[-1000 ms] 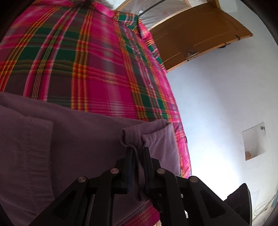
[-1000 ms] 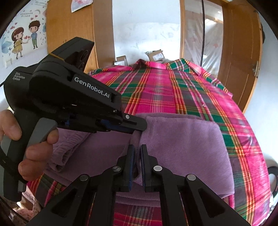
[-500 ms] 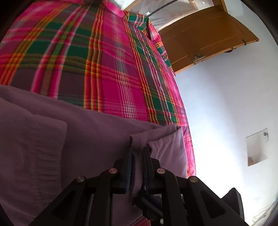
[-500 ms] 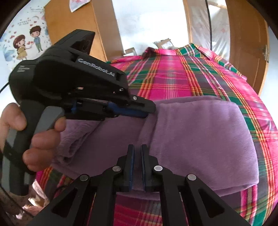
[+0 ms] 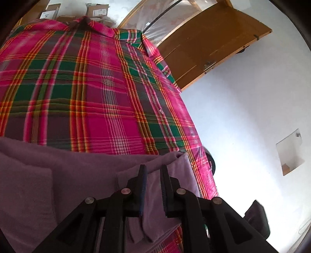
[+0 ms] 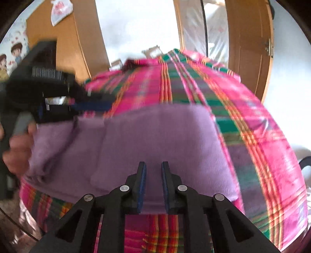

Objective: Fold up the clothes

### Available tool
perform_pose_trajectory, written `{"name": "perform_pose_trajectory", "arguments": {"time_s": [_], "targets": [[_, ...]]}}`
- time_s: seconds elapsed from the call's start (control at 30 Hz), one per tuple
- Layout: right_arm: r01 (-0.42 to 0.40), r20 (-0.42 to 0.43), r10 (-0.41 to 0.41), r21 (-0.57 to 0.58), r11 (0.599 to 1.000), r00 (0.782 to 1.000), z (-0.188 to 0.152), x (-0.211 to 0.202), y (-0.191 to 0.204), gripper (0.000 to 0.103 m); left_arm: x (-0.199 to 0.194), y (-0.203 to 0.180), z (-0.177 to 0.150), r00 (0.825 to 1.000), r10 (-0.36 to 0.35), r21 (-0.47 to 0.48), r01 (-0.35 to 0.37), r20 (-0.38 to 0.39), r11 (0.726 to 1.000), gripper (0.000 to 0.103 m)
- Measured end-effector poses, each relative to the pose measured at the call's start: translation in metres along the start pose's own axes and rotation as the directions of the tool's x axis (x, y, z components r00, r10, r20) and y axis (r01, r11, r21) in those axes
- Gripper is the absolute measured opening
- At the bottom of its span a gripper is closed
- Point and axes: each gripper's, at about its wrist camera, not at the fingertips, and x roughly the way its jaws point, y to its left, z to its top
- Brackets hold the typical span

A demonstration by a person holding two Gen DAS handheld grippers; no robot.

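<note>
Two grippers: both sit at the bottom centre of their own views, fingers reaching up into the frame.
Right gripper (image 6: pixel 153 184): jaws parted with a clear gap, nothing between them; fingertips hang over the near edge of the purple garment (image 6: pixel 159 140).
Left gripper (image 5: pixel 153 186): jaws parted, purple cloth visible in the gap, but the pads do not press it.
Left gripper from the right view (image 6: pixel 58 101): blurred, at the left of the frame, tilted with fingers pointing right toward the garment's upper-left corner; whether it touches the cloth cannot be told.
Hand (image 6: pixel 17 148): wrapped round that gripper's grey handle at the left edge.
Garment: folded into a broad rectangle, long axis running left to right across the middle of the right view, a bunched fold at its left end.
Garment place: on the pink and green plaid bedspread (image 6: pixel 243 109), near its lower edge.
Far: wooden door (image 6: pixel 250 39) upper right; cardboard boxes (image 5: pixel 97 9) at the top of the left view.
</note>
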Motion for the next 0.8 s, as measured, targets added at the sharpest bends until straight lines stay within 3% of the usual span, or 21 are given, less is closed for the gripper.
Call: {"name": "perform_pose_trajectory", "arguments": {"time_s": [0.23, 0.33, 0.67, 0.8], "targets": [[0.036, 0.074, -0.034, -0.029, 0.999, 0.997, 0.018, -0.013, -0.014, 0.017, 0.012, -0.001, 0.01, 0.999, 0.032, 0.028, -0.032, -0.004, 0.999, 0.021], [0.084, 0.083, -0.083, -0.007, 0.996, 0.993, 0.033, -0.008, -0.03, 0.017, 0.017, -0.004, 0.011, 0.998, 0.062, 0.051, -0.062, -0.003, 0.997, 0.03], [0.027, -0.035, -0.025, 0.081, 0.996, 0.999, 0.054, 0.04, -0.065, 0.017, 0.044, 0.001, 0.007, 0.991, 0.099, 0.087, -0.091, -0.093, 0.992, 0.031], [0.026, -0.017, -0.024, 0.085, 0.996, 1.0, 0.057, 0.036, -0.069, 0.017, 0.044, 0.004, 0.007, 0.991, 0.098, 0.083, -0.091, -0.094, 0.992, 0.031]]}}
